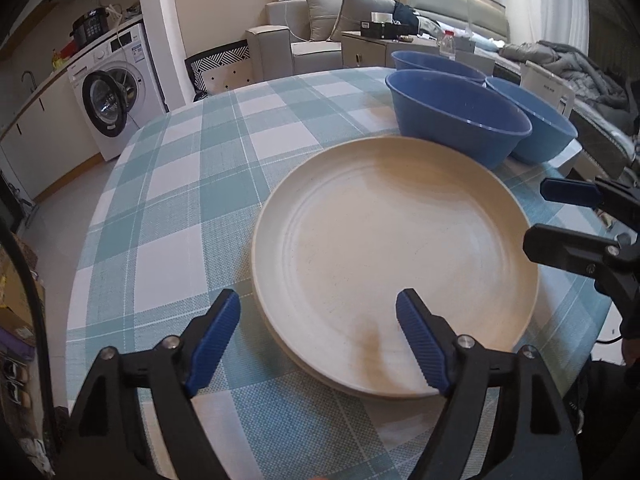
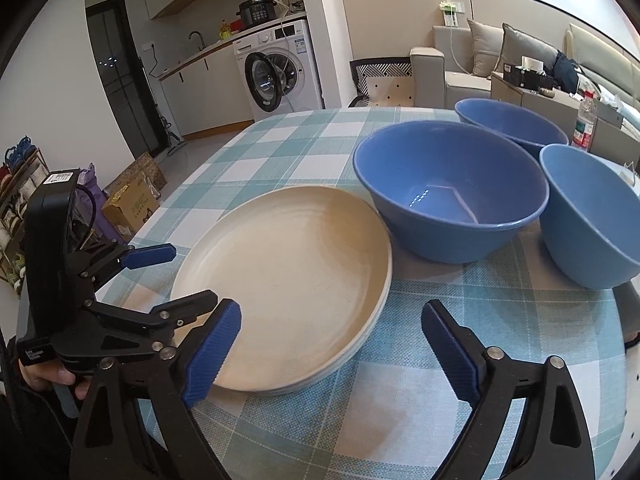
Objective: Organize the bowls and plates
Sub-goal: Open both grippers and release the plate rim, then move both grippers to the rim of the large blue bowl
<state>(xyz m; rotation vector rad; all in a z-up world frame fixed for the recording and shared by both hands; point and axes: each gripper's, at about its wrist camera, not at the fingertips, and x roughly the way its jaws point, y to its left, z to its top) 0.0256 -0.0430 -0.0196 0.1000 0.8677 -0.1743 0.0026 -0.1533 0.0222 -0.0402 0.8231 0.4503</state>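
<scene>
A stack of cream plates point(image 1: 394, 264) lies flat on the tabletop point(image 1: 176, 200), which is covered by a teal-and-white checked cloth. In the right wrist view the layered rims at the near edge of the stack point(image 2: 288, 300) show that several plates are nested, though the exact number cannot be told.

Three blue bowls stand upright behind the stack. The middle bowl point(image 2: 450, 188) sits just beside the far rim of the plates; whether it touches them cannot be told. The far bowl point(image 2: 510, 122) stands behind it, and the right bowl point(image 2: 592, 216) stands at the tabletop's right side, close to the middle bowl. In the left wrist view the same group appears beyond the plates, with the nearest bowl point(image 1: 456, 120) in front.

The left tongs point(image 1: 318, 344) are spread wide and hold nothing. Their right finger lies over the near rim of the top plate; their left finger lies over the cloth beside the stack. Contact with the plate cannot be confirmed.

The right tongs point(image 2: 332, 348) are also spread wide and empty. They hover over the cloth at the near right edge of the stack, with the left finger in front of the plate rim.

A washing machine point(image 2: 280, 72) and a sofa point(image 1: 304, 40) stand in the room beyond the tabletop.
</scene>
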